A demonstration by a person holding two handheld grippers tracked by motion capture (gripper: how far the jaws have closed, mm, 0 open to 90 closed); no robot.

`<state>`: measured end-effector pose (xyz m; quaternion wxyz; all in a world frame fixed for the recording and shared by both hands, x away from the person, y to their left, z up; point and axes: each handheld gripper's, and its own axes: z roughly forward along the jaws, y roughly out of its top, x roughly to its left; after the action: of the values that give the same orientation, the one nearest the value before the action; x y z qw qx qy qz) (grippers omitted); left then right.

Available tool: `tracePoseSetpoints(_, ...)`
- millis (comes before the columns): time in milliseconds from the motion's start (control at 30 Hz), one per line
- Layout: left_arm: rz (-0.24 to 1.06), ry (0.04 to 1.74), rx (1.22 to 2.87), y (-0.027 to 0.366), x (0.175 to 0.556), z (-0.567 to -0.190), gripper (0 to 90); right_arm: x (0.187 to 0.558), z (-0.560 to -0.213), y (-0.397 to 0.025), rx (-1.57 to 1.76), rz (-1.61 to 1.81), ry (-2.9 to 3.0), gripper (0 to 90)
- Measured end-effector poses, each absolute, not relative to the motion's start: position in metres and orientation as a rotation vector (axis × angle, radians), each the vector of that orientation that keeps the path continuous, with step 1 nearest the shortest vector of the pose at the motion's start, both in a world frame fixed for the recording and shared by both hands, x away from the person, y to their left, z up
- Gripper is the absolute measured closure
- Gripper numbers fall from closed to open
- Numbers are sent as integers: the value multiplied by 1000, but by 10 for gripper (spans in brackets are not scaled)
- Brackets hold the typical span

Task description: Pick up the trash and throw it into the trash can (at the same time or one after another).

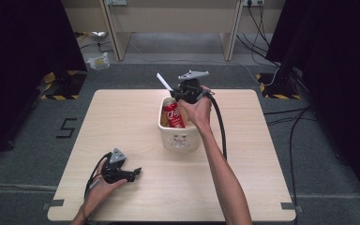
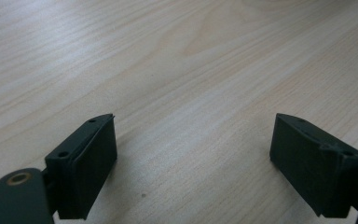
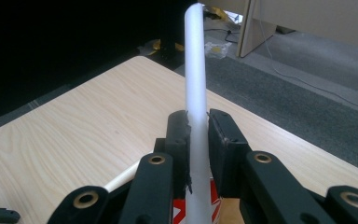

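A light wooden table (image 1: pixel 122 122) with rounded corners is seen from above, standing on a grey floor. A cream-white tub (image 1: pixel 180 136) is placed a little beyond the middle of the table, nearer its far edge than its near edge. A red can (image 1: pixel 173 115) with white lettering is stood upright inside the tub, against its far-left wall.

The right gripper (image 1: pixel 183 93) is held over the far rim of the tub, above the can. Its jaws are closed on a white tube (image 3: pixel 196 88), which is clamped between the two pads near its lower part. The tube is plain, smooth, slender and round, matte white along its whole length, with an open rounded top end. In the high view the tube (image 1: pixel 164 81) is seen slanting up and away towards the table's far-left corner, its free end out past the table's far edge. A strip of the can's red and white print is visible just below the jaws in the right gripper view.

The left gripper (image 1: pixel 130 174) is rested near the table's near-left corner, held by the left hand (image 1: pixel 101 185). Its jaws are spread wide apart, with bare wood between them and nothing gripped.
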<state>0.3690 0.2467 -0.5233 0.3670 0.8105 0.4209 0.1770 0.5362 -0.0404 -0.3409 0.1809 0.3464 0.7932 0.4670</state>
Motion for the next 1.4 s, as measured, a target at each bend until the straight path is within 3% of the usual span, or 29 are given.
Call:
tracePoseSetpoints(367, 455, 1080, 2086, 247, 369, -523, 139, 538, -350, -45, 1010, 1283, 2267, 776)
tracePoseSetpoints(800, 450, 1071, 2089, 247, 369, -523, 139, 530, -342, -57, 1007, 1264, 2256, 687)
tracePoseSetpoints(1267, 450, 1073, 2087, 246, 369, -523, 139, 518, -345, -93, 1069, 1275, 2212, 462)
tracePoseSetpoints(1400, 449, 1073, 2088, 246, 370, -523, 138, 515, -345, -101, 1082, 1270, 2198, 435)
